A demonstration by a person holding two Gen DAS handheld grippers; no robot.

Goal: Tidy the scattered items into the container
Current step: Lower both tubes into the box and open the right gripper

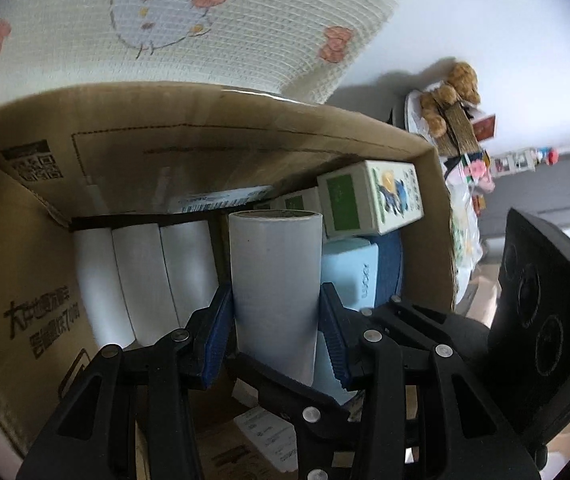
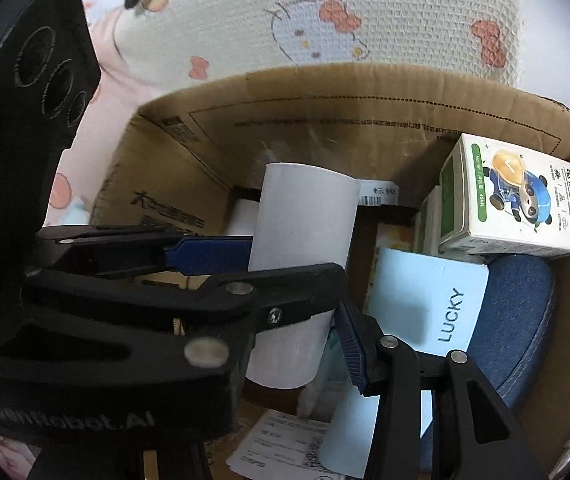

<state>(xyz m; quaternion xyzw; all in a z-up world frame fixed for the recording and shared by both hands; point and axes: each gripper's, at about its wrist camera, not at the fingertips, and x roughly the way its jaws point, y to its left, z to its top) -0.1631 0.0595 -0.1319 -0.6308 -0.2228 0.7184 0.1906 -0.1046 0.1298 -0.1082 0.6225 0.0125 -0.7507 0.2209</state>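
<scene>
The left gripper (image 1: 277,320) clamps the white roll (image 1: 277,280) between its blue pads, upright inside the cardboard box (image 1: 213,128). Three further white rolls (image 1: 145,276) lie at its left; a light-blue box (image 1: 351,270) stands at its right. The right gripper's (image 2: 317,344) jaw state cannot be determined.
</scene>
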